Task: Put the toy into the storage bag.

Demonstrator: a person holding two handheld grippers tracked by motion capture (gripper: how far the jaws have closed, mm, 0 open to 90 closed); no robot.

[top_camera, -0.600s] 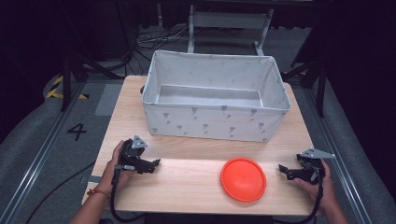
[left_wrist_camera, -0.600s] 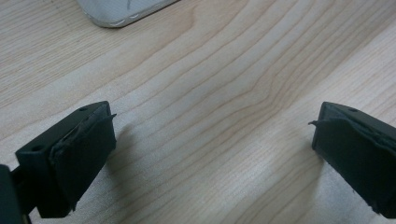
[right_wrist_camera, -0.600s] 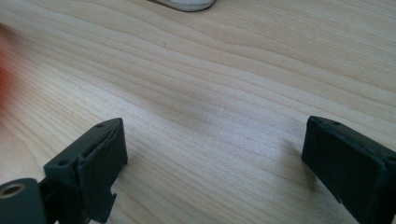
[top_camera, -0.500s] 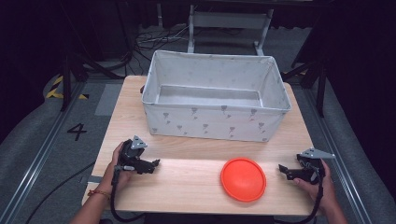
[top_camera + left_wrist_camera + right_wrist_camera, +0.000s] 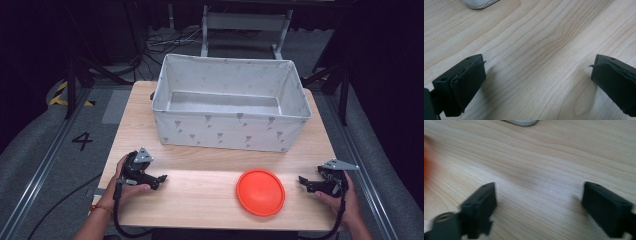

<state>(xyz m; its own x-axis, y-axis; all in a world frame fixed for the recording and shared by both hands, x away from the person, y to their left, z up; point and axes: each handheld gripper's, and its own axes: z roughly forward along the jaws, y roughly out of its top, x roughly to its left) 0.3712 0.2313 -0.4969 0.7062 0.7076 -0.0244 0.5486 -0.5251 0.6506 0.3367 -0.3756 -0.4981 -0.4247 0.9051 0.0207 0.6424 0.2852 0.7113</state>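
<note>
My left gripper and right gripper gaping wide, empty; risk: flat round orange plastic disc skids off pale wooden table edge if nudged

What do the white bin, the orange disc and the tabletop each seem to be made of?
White bin: likely fabric, soft matte printed walls. Orange disc: probably plastic, smooth uniform colour, raised rim. Tabletop: light wood or wood-look laminate, visible grain.
</note>
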